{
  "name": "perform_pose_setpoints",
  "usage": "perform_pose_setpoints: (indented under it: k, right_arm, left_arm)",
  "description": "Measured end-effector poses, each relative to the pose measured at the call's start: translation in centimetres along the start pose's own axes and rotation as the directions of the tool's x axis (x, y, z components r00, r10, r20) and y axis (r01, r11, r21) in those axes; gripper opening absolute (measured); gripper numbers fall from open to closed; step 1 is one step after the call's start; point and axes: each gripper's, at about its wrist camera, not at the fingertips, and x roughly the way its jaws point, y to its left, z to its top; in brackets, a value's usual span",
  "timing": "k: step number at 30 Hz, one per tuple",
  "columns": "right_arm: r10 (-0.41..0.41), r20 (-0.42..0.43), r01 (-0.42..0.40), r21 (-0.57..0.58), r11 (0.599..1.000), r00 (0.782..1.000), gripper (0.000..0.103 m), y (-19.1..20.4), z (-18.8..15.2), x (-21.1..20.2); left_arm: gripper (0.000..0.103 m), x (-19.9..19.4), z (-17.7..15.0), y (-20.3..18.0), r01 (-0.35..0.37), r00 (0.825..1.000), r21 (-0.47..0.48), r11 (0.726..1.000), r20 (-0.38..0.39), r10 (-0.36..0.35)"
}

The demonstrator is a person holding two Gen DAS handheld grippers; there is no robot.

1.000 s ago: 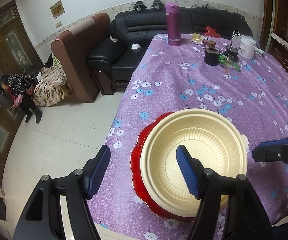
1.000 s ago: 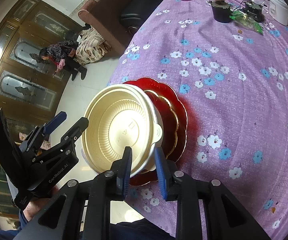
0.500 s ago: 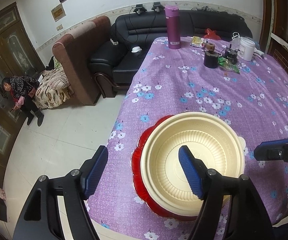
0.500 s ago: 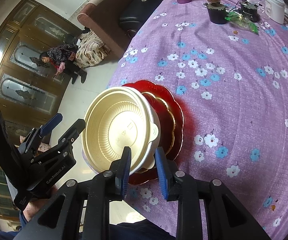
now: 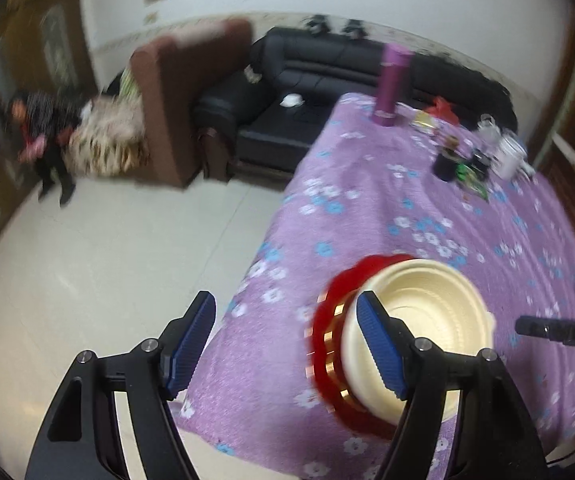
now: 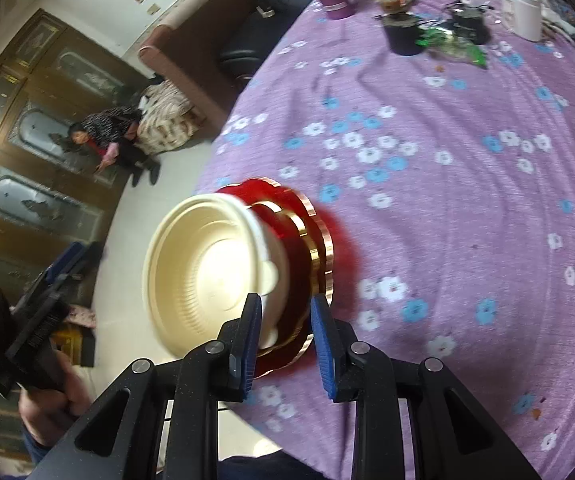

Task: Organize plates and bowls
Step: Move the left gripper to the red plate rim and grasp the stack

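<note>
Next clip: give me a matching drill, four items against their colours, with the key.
Items:
1. bowl
2. plates
3. flask
4. sofa

Colours:
A. black
B. cream
C. purple
D. red with gold rims

Pairs: 1-B, 2-D, 3-C, 4-A

Both wrist cams close, facing across table [image 5: 427,216]; L from its left edge, R nearer; shared: bowl [image 5: 427,320].
</note>
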Motion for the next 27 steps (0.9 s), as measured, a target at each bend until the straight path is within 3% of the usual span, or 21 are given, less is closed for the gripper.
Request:
perform_pose_setpoints:
  k: [2, 4, 5, 13, 25, 27]
  right_arm:
    - [-0.021, 0.006, 0.021, 0.002, 1.0, 1.0, 0.028, -0.7, -0.1, 0.4]
    - [-0.038, 0.005, 0.038, 0.008, 0.999, 0.999, 0.028, -1.6, -0.3, 0.9]
    - [-0.038, 0.0, 0.038, 0.014, 0.999, 0.999, 0.028, -2.0, -0.4, 1.3]
    - [-0.056, -0.024, 0.056, 0.018, 0.998, 0.998, 0.028, -2.9, -0.5, 3.0]
    - [-0.062, -0.051, 0.06, -0.034, 0.998, 0.997, 0.028, -2.3, -0.4, 5.4]
    - [-0.057, -0.056, 0.055, -0.044, 0.998, 0.997, 0.028, -2.1, -0.4, 5.9]
  left_arm:
    - [0.066, 1.1, -0.7, 2.1, 0.041, 0.998, -0.047, 0.998, -0.04, -0.042]
    - [0.042, 2.4, -1.7, 3.5, 0.07, 0.994, -0.084, 0.994, -0.083, -0.077]
    - [0.039, 3.1, -2.2, 3.9, 0.096, 0.989, -0.094, 0.991, -0.107, -0.106]
    - [0.038, 6.0, -4.7, 2.2, 0.247, 0.949, -0.081, 0.966, -0.183, -0.258]
    - [0.037, 9.0, -4.9, 0.3, 0.261, 0.937, 0.002, 0.965, -0.24, -0.253]
    - [0.034, 9.4, -4.9, 0.3, 0.262, 0.937, 0.006, 0.965, -0.243, -0.253]
